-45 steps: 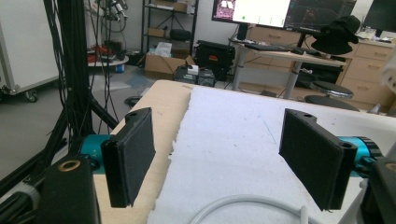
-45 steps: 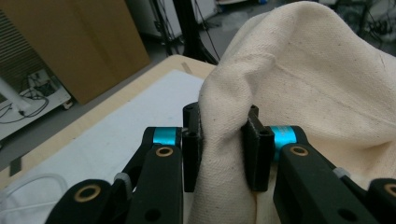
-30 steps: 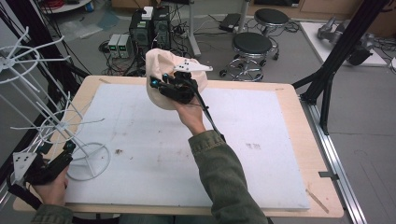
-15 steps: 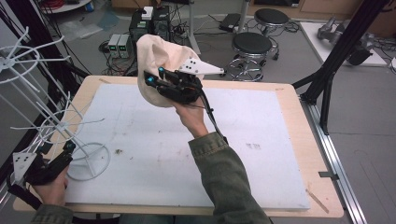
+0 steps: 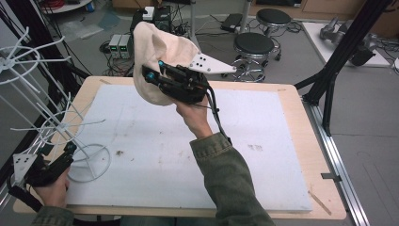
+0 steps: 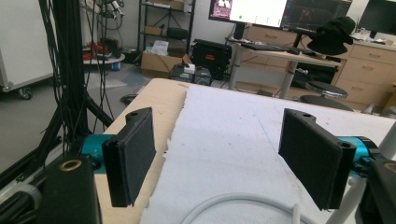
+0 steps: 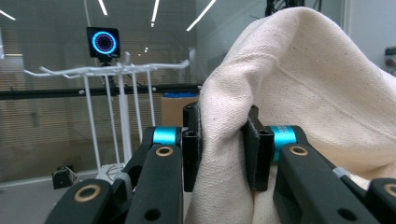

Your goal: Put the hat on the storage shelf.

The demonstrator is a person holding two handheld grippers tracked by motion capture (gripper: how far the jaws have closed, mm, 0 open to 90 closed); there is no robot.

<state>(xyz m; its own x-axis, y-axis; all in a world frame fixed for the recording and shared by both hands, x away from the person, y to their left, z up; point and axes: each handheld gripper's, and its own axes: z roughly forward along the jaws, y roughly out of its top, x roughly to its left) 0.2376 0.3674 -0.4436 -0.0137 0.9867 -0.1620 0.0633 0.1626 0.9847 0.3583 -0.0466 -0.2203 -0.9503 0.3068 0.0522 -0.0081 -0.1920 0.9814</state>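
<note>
One cream cloth hat (image 5: 153,61), soft and thick-woven with visible stitched seams, hangs in a rounded, crumpled dome from the right gripper (image 5: 155,70), above the far edge of the table (image 5: 291,141). In the right gripper view the two black pads are pressed tight on a bunched fold of the hat's fabric (image 7: 224,140), with turquoise collars showing behind each jaw. The table has a pale wooden rim and a white, slightly stained foam-like mat (image 5: 155,146) over most of its top. At the left stands a white wire rack (image 5: 42,117) with thin curved prongs and a ring-shaped base resting on the mat. Compared with the earlier high view, the hat has been lifted higher and carried a little toward the far left, so it now hangs clear of the mat rather than sitting low near it, while the left gripper (image 5: 51,165) has kept its place. The right forearm, in an olive sleeve (image 5: 226,179), reaches from the near edge toward the far side, wrist raised and gripper pointing up and left. The left hand (image 5: 49,193) rests at the near left corner, beside the rack's base; its wide flat pads stand well apart with nothing between them, aimed across the mat.
</note>
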